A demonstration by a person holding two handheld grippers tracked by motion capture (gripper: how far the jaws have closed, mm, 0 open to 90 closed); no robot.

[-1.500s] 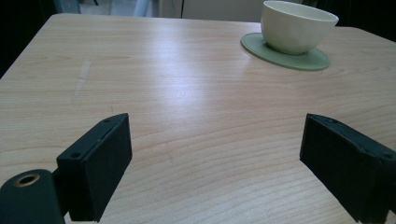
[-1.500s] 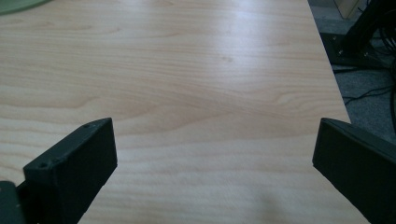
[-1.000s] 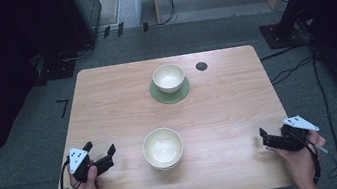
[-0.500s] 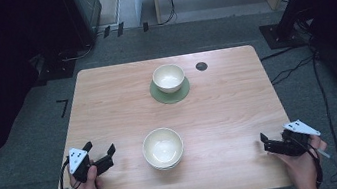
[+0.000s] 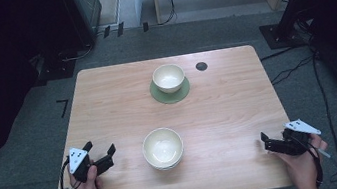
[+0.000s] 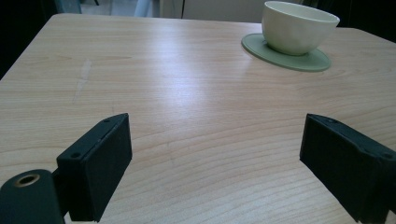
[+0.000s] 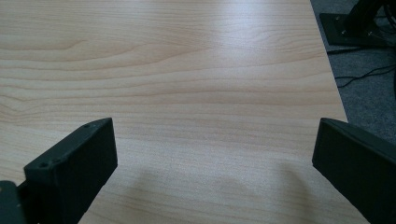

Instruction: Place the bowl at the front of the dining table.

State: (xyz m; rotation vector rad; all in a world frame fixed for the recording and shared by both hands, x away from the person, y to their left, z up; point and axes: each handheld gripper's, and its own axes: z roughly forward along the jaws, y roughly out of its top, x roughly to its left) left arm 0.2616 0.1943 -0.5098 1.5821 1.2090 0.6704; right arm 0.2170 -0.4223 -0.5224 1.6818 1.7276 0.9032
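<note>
Cream-coloured bowls are the things nearest the tools: a stack of bowls (image 5: 163, 149) low in the middle of the high view, between the two hands, and a single bowl (image 5: 168, 78) on a green coaster (image 5: 170, 93) in the upper middle of the frame. The left tool (image 5: 100, 159) rests at the lower left of the wooden tabletop (image 5: 228, 100), jaws spread apart and holding nothing; in the left gripper view the single bowl (image 6: 299, 27) and its coaster (image 6: 286, 58) sit at the upper right, well apart from the jaws. The right tool (image 5: 266, 142) hovers at the lower right edge, also open and empty, facing bare wood.

Judging by this, no grasp has begun; the work looks to be at its start. The stack lies nearer the left tool, so a likely next move is to bring one tool to the stack's rim, with one jaw inside and one outside the top bowl, then close.
</note>
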